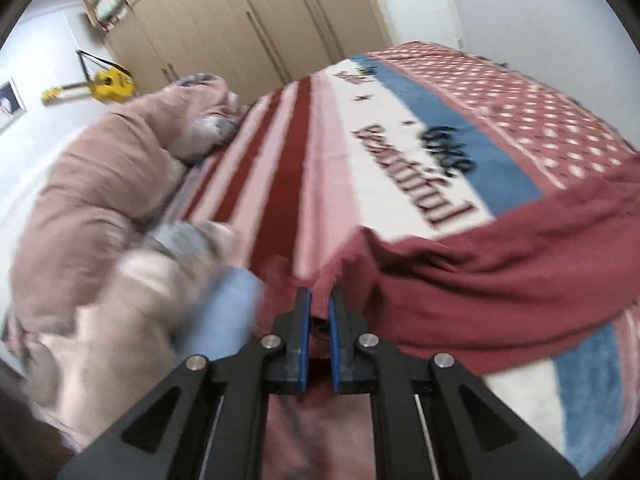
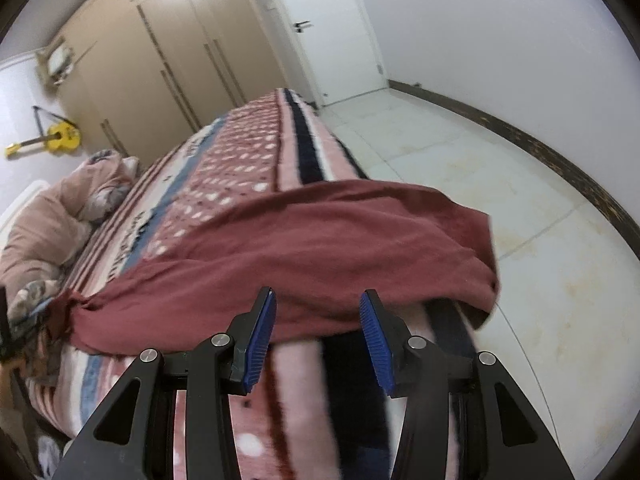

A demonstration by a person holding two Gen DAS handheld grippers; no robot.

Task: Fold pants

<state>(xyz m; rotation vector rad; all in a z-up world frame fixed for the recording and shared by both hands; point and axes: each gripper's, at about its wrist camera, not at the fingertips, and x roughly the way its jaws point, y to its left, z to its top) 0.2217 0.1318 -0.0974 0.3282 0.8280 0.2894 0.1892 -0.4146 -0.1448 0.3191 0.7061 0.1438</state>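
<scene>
Home bedroom — bed [image 2: 248, 168] under a patterned blanket, rumpled duvet [image 1: 100, 168], built-in wardrobe [image 2: 160, 52], white door [image 2: 328, 28], yellow guitar [image 2: 60, 136] on the wall.

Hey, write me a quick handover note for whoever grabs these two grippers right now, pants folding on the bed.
Left gripper: shut on a bunched end of the red pants.
Right gripper: open, empty, just short of the pants' near edge.
Pants lie spread across the patterned blanket, far end drooping over the bed's side toward the floor.
Done: one end gripped. No finished fold visible.
Left: take hold with the right gripper, probably at the near edge, then fold and lay flat.
</scene>
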